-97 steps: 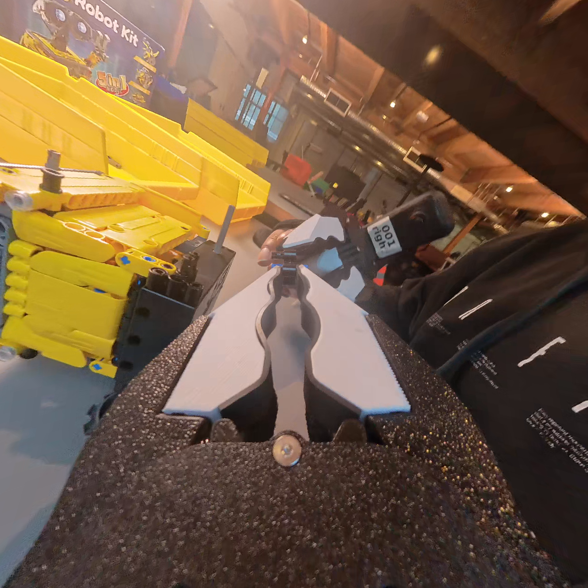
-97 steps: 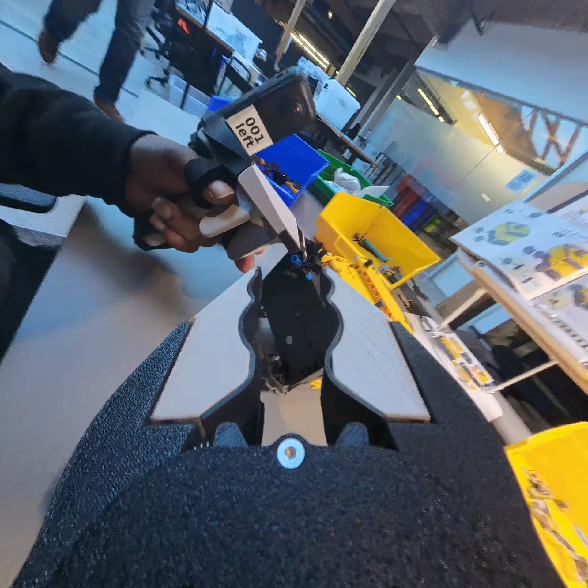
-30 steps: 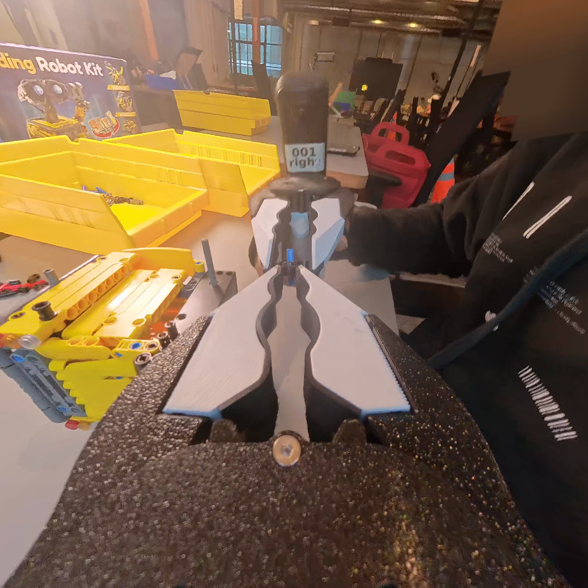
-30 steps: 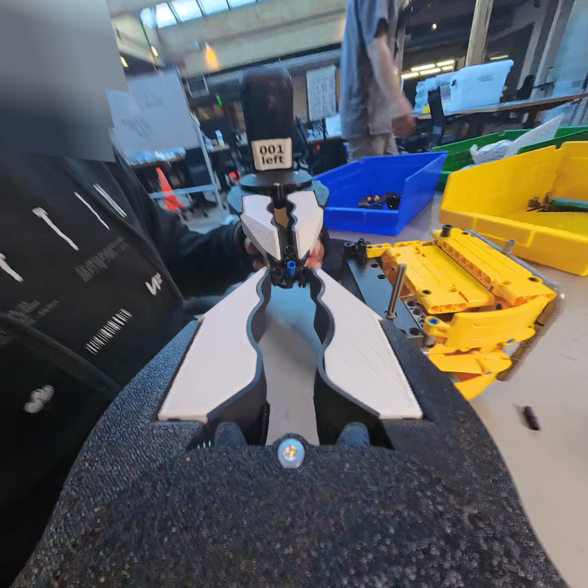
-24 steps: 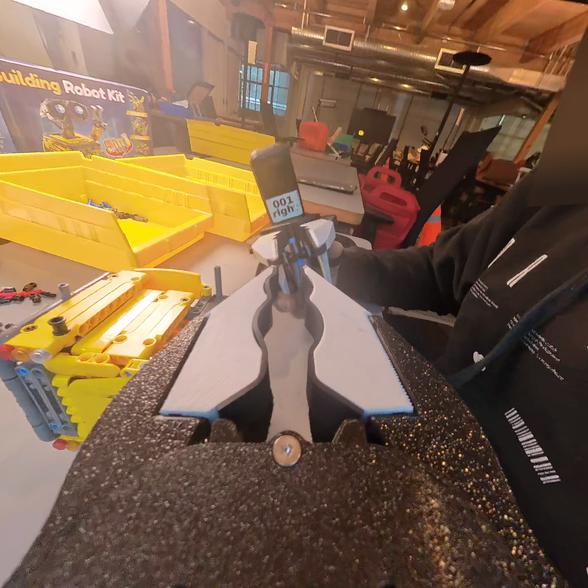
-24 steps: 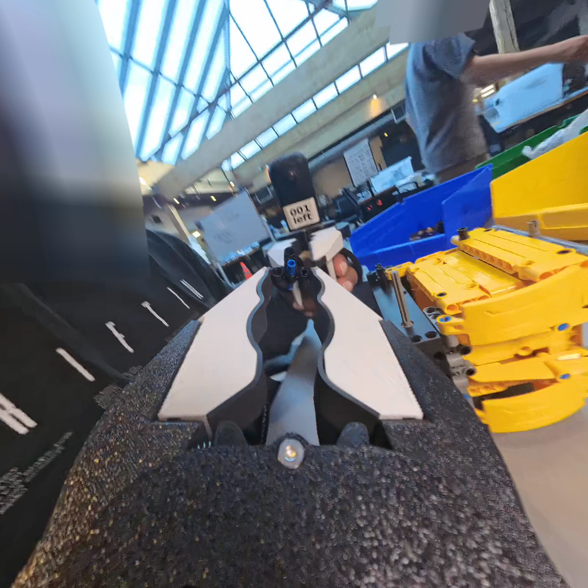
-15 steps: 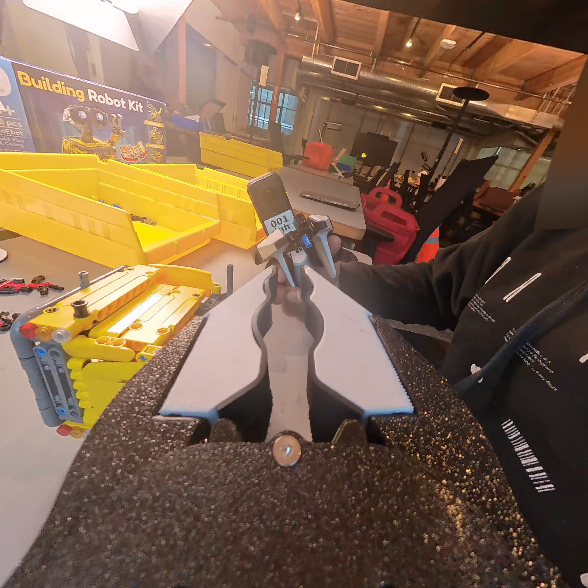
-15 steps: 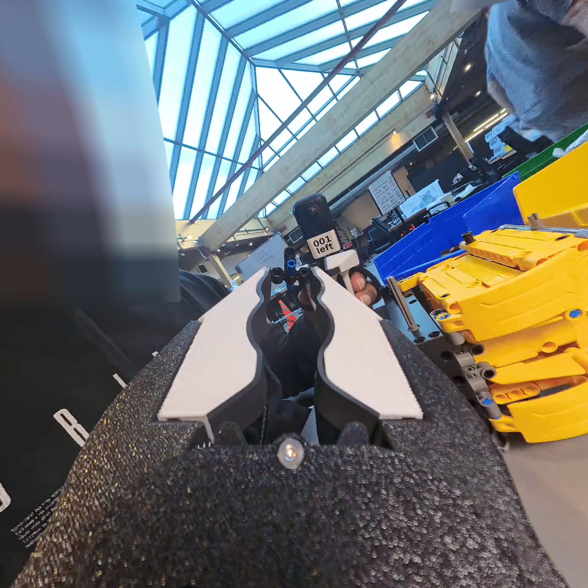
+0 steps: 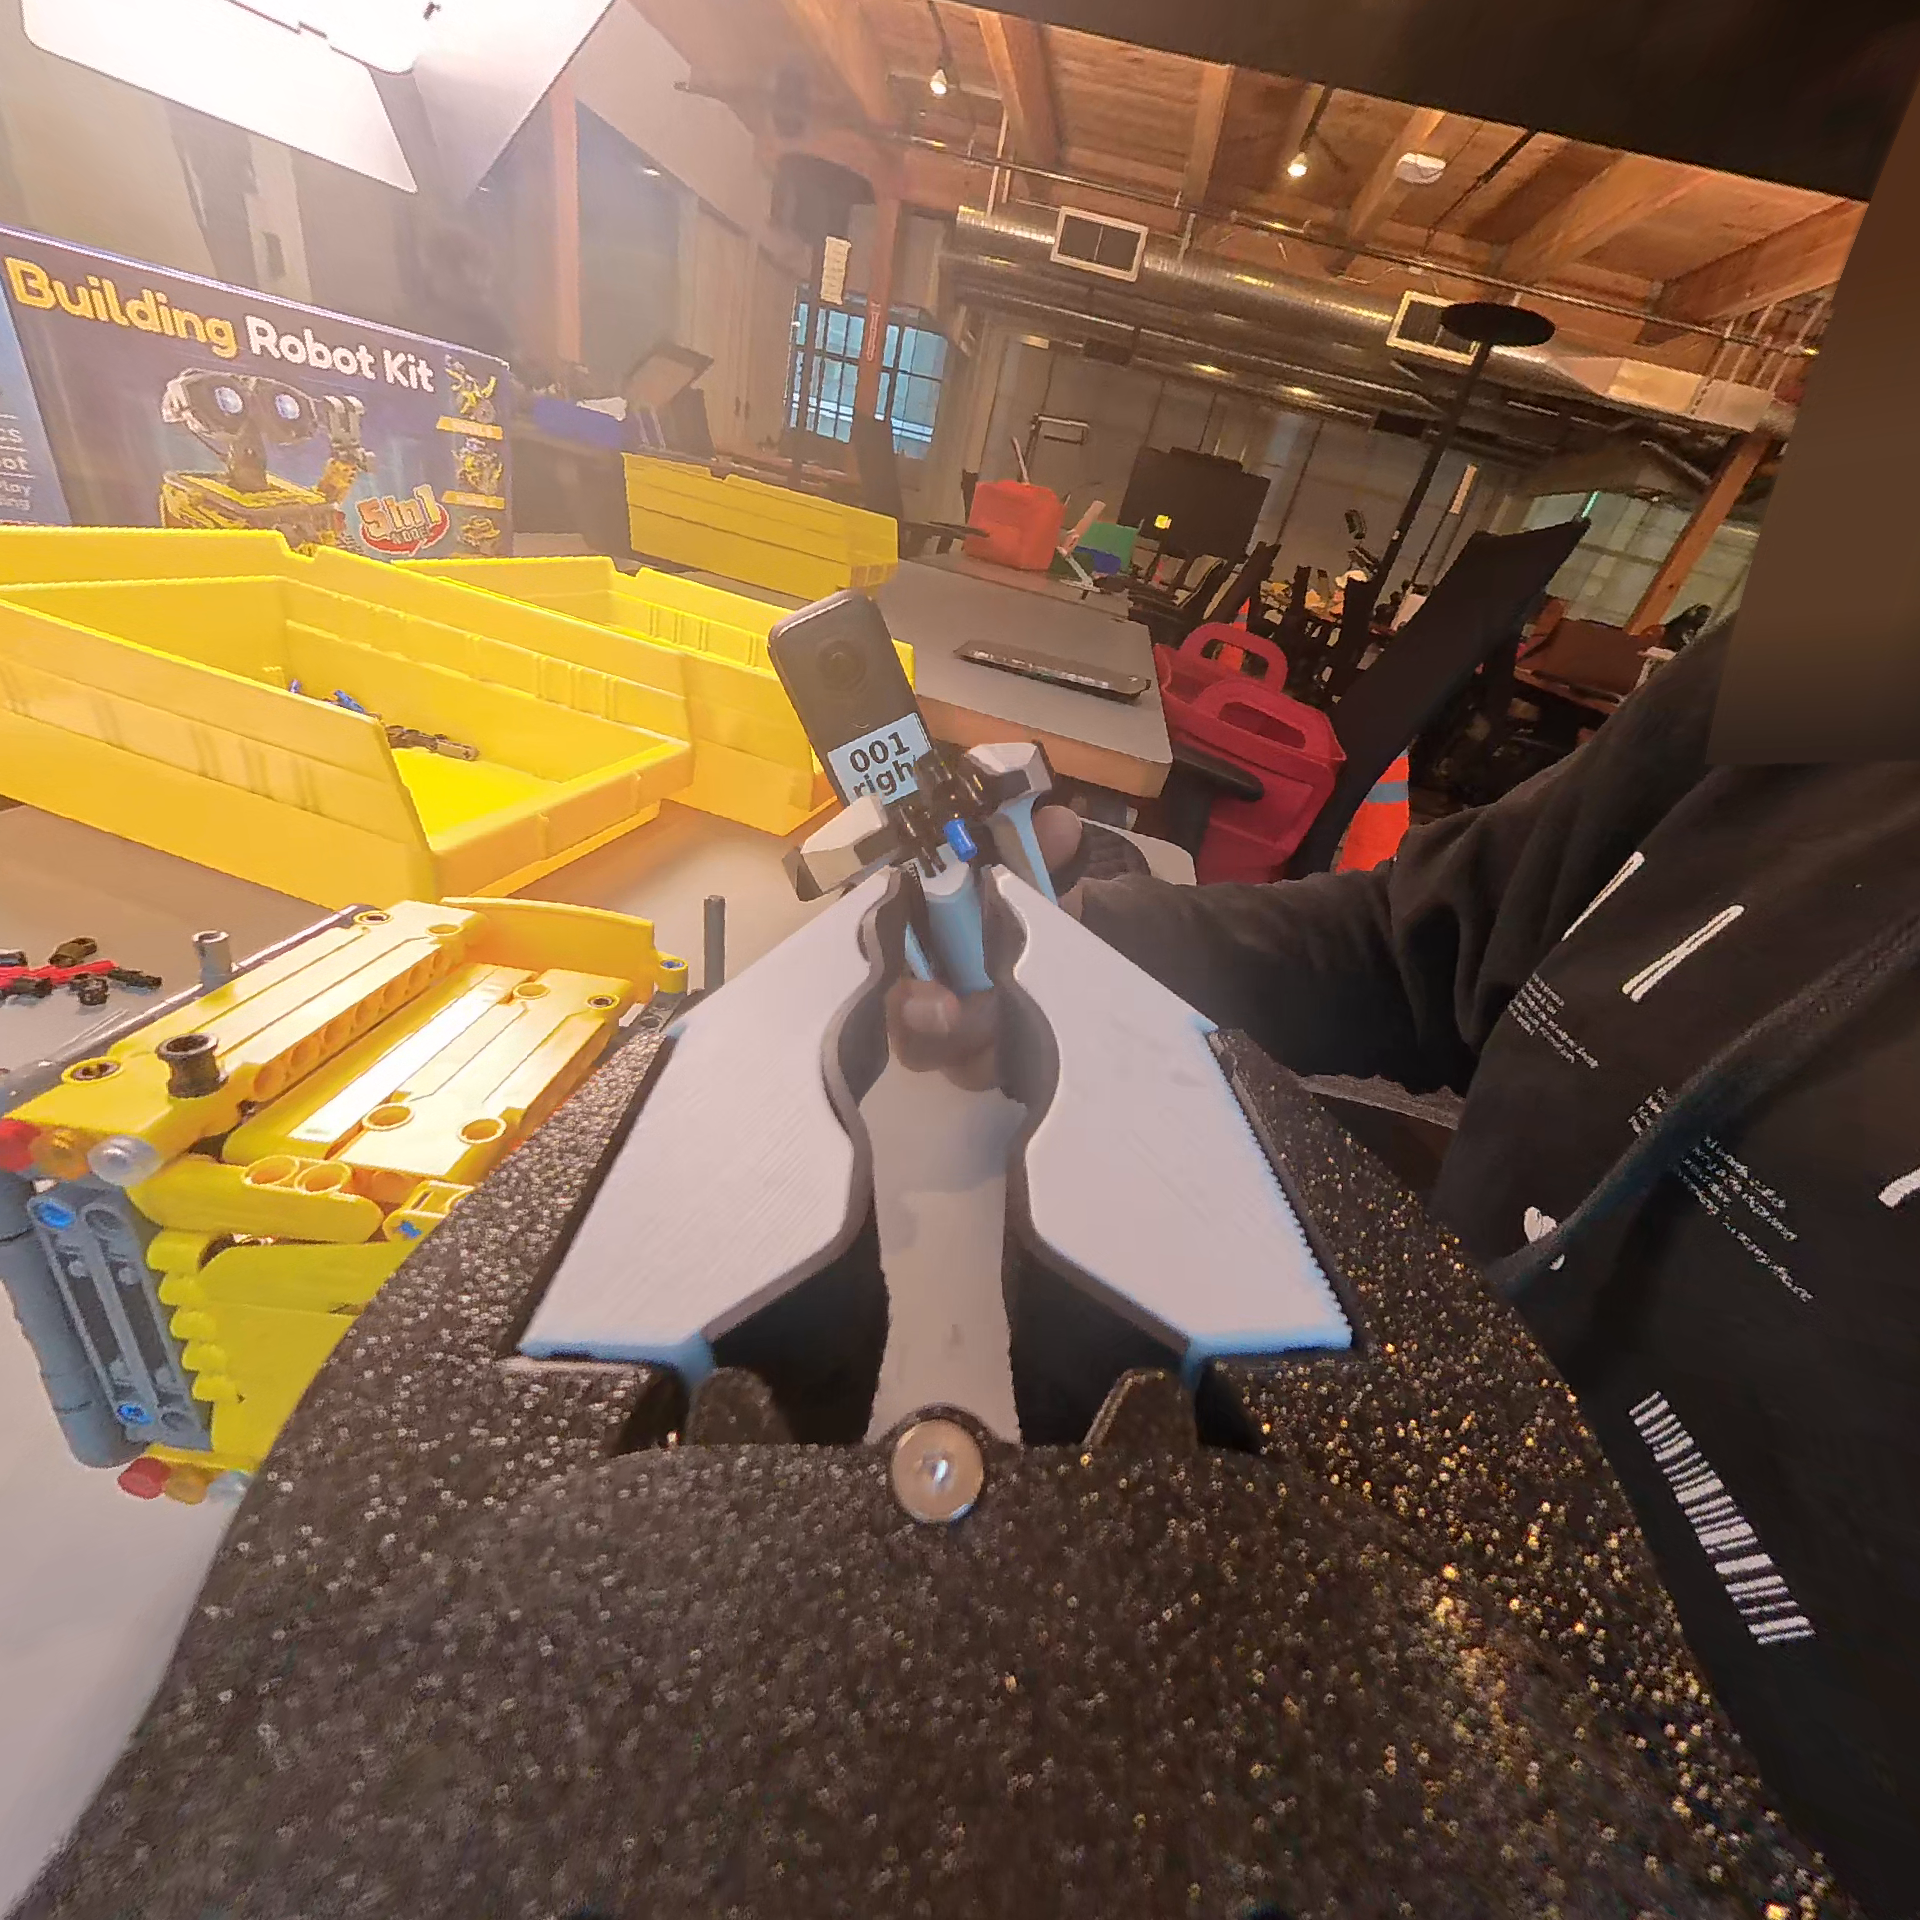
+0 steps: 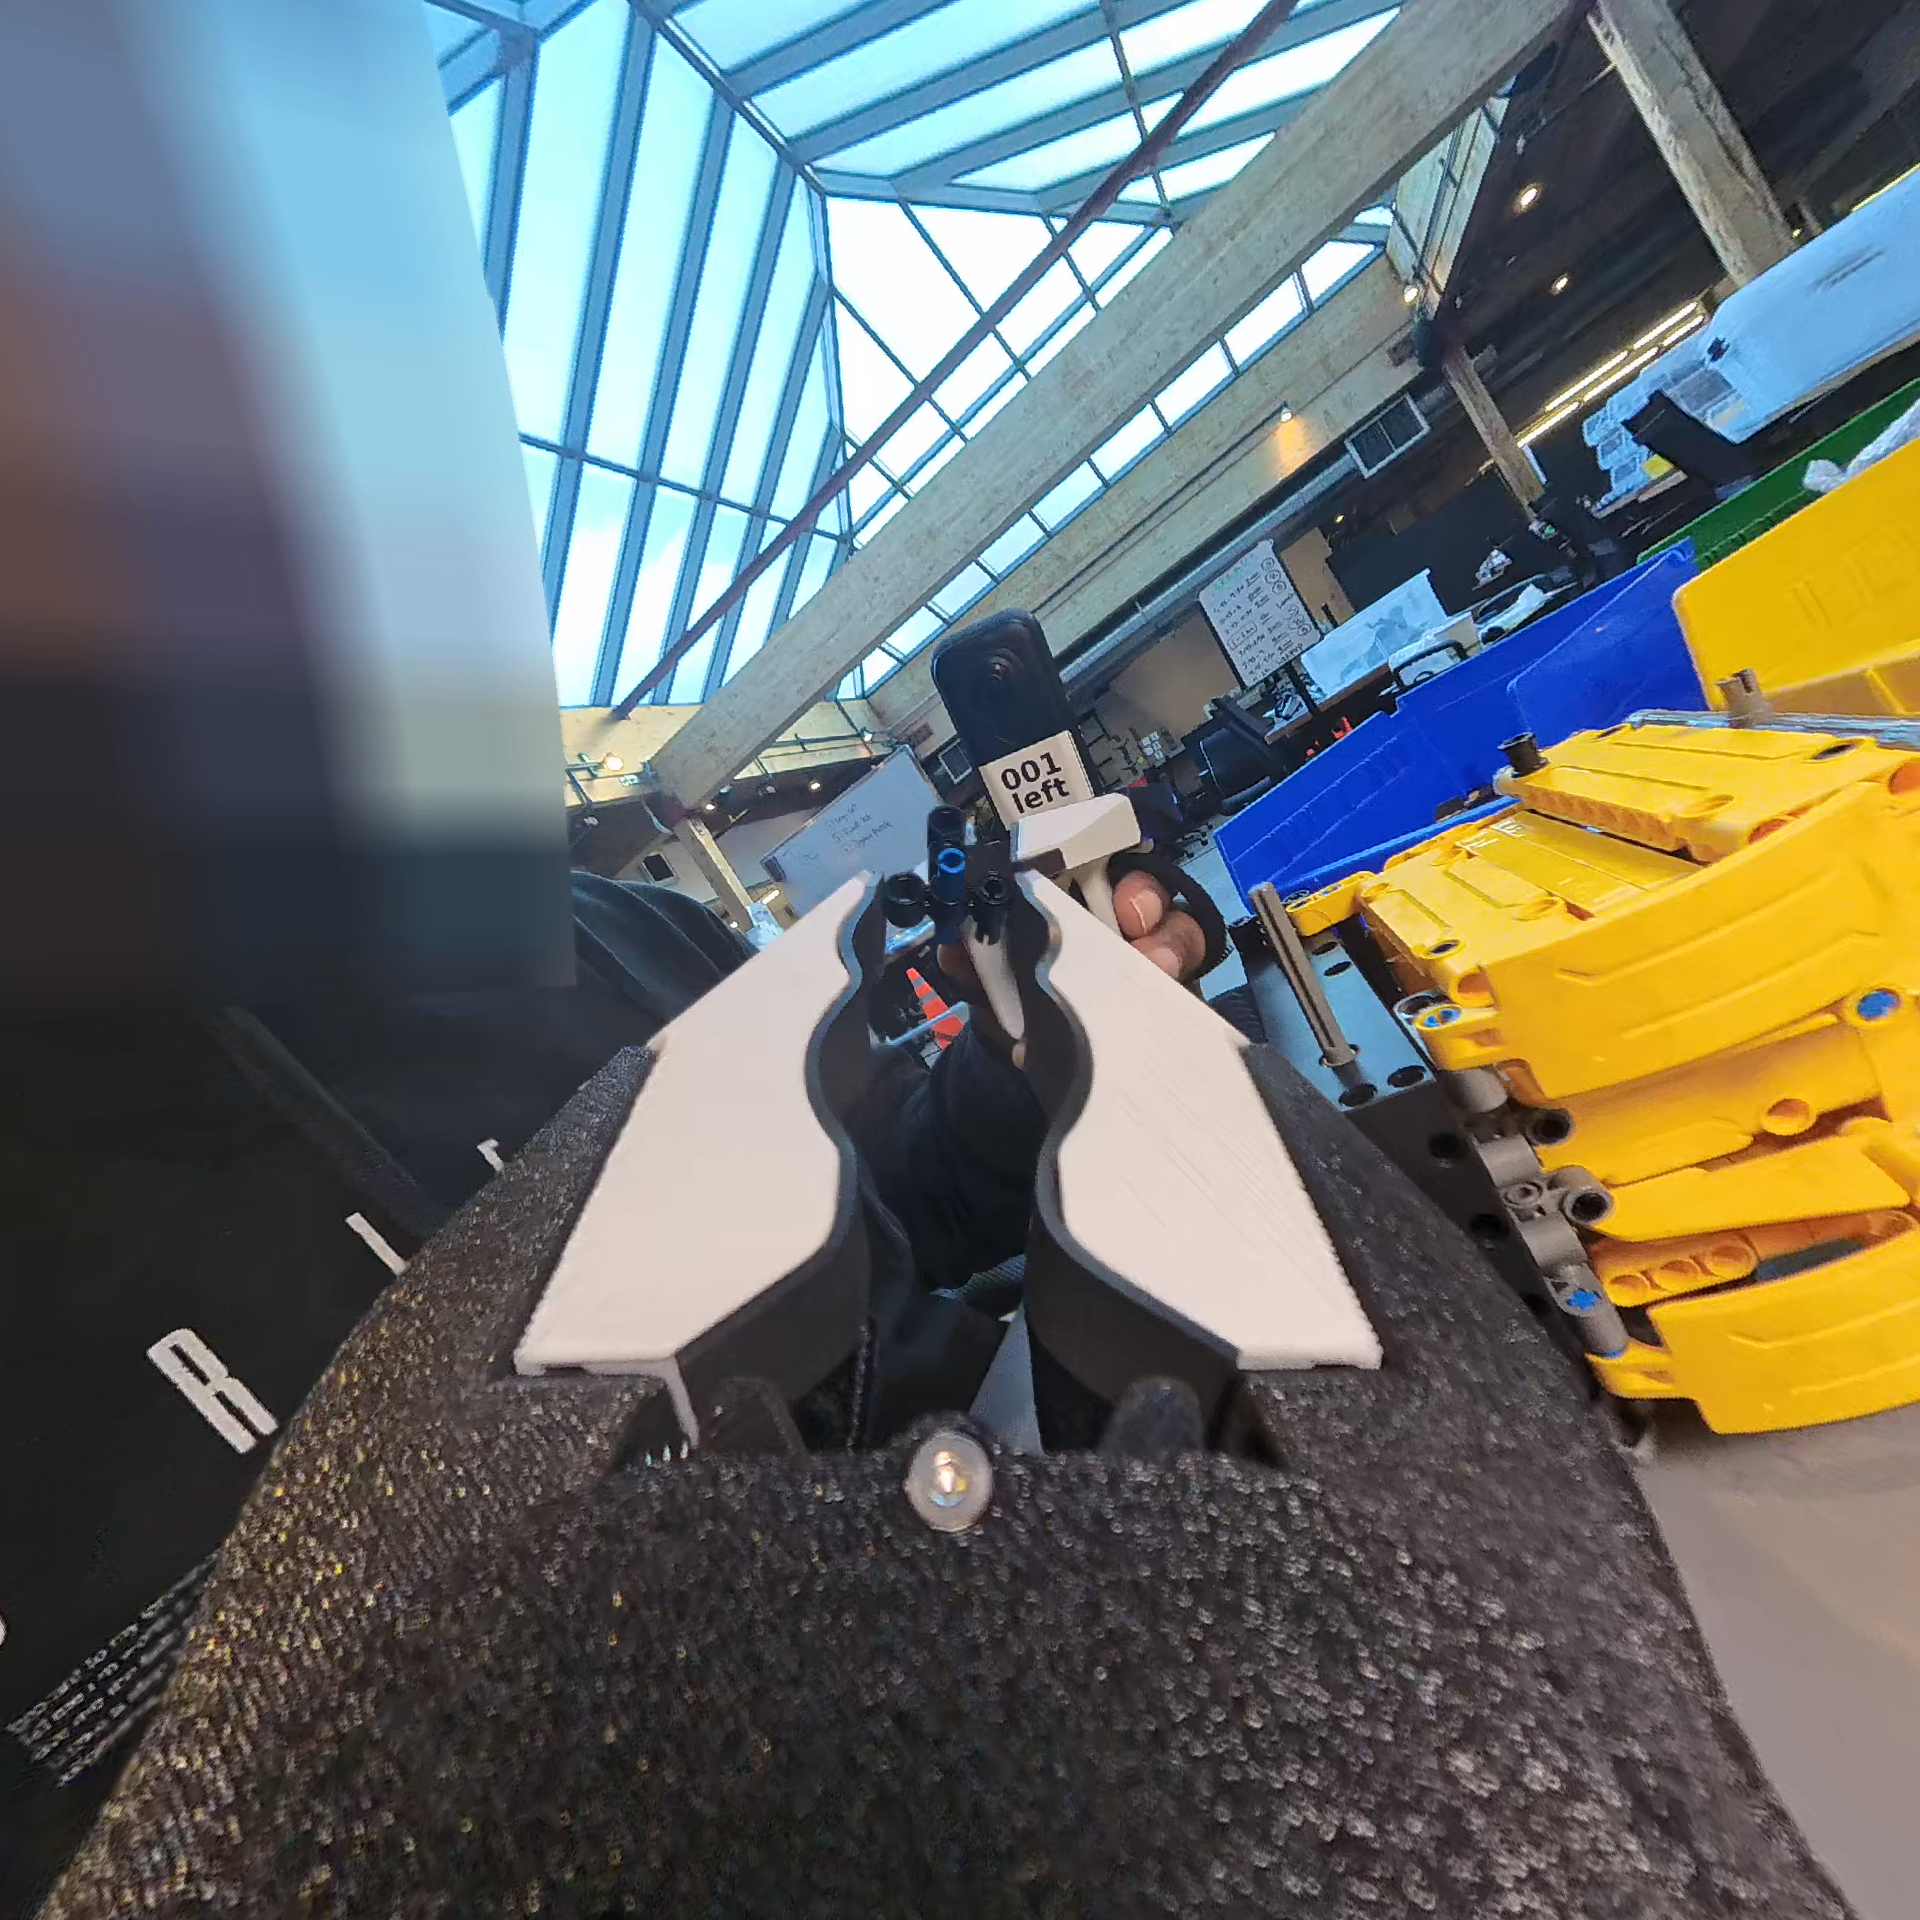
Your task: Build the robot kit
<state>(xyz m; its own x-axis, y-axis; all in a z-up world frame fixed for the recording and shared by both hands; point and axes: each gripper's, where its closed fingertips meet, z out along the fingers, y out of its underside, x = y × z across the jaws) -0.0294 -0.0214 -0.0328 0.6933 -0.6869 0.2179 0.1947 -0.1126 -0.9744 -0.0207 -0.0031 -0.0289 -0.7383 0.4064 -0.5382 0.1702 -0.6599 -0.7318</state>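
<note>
**Kid:** Where is the small black piece [image 10: 945,883] with the blue peg?

**Helper:** Up in the air, in the middle. The two tools meet there, tip to tip, near the person's dark top.

**Kid:** Who has it?

**Helper:** The right gripper [image 10: 951,899] is squeezed tight on it. The left gripper [image 9: 940,888] has its jaws pulled close, with the tips right at the piece. I can't tell if it pinches.

**Kid:** What's next to them?

**Helper:** The yellow block model [image 10: 1662,987] sits on the grey table [image 9: 62,1558], just beside the tools. The yellow bins [image 9: 312,727] are farther off.

**Kid:** Is it hard to hold?

**Helper:** I think so. A bit that small can twist, so even squeezing and steady hands matter most.
</note>
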